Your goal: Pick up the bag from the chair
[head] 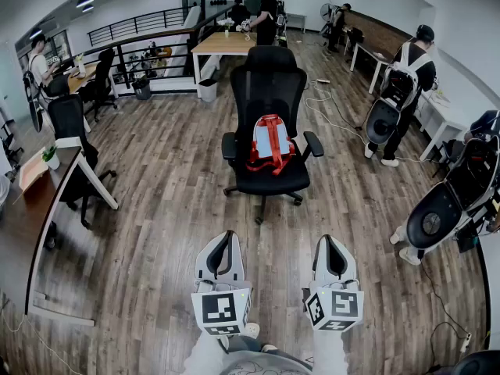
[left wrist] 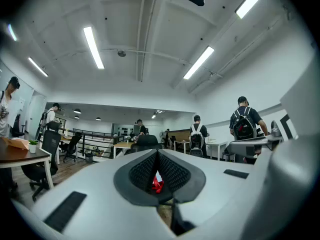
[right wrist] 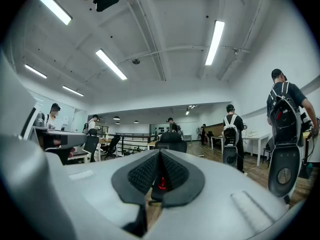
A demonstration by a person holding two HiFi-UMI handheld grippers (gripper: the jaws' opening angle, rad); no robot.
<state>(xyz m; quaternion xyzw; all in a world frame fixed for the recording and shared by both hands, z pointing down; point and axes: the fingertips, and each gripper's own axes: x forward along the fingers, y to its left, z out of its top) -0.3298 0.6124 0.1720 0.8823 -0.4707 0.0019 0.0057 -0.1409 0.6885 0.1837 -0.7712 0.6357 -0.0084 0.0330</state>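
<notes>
Wood-plank floor (head: 156, 209) lies between me and the office chair (head: 269, 92). Backpack (head: 270, 143): upright on the seat, dead ahead, well apart, equally near either gripper. My left gripper (head: 225, 239) and right gripper (head: 330, 242): both clenched, empty.

Open floor (head: 266, 241) leads to the chair (head: 269, 84); armrests (head: 313, 144) flank the bag (head: 271, 143).

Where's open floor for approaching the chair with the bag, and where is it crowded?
Bare floor runs from left gripper and right gripper to the chair with the bag, also between chair and desk. Crowded right: person, cables.
</notes>
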